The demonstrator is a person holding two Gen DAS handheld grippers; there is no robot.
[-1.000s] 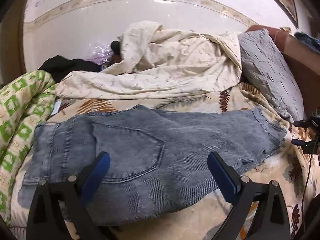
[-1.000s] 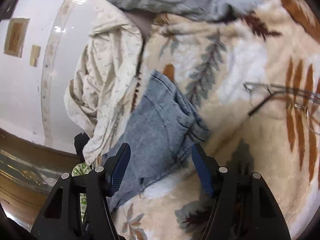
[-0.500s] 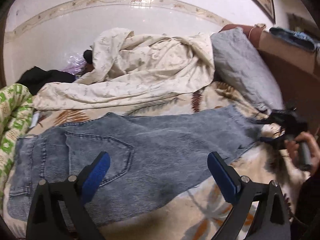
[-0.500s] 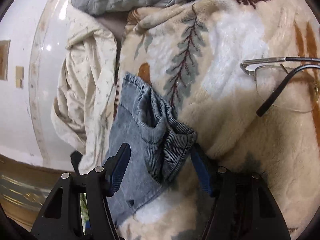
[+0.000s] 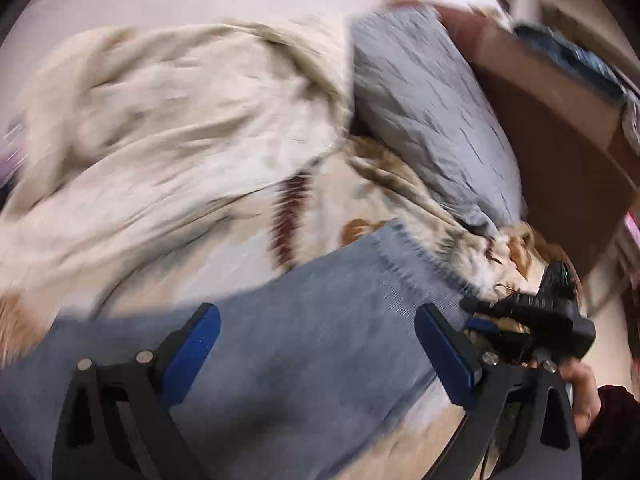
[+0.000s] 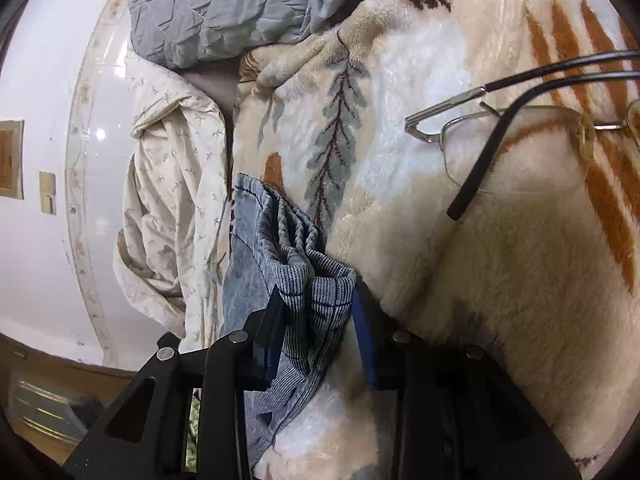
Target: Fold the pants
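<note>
Grey-blue jeans (image 5: 280, 380) lie flat across a fleece blanket, blurred in the left wrist view. My left gripper (image 5: 318, 316) hovers open over the leg, nothing between its blue pads. At the leg's end my right gripper (image 5: 476, 312), held by a hand (image 5: 584, 384), meets the hem. In the right wrist view that gripper (image 6: 316, 300) has its jaws closing, and the bunched ribbed hem (image 6: 296, 240) is squeezed between both pads. The rest of the jeans (image 6: 244, 276) trails away to the left.
Metal-framed glasses (image 6: 500, 128) lie on the leaf-patterned blanket (image 6: 520, 280) just right of the hem. A grey pillow (image 5: 432, 112) and a crumpled cream sheet (image 5: 168, 128) lie behind the jeans. A brown headboard (image 5: 560, 140) bounds the right side.
My left gripper has swept along the jeans toward the leg end, still open. The right gripper sank onto the hem and its jaws narrowed, bunching the hem between them.
</note>
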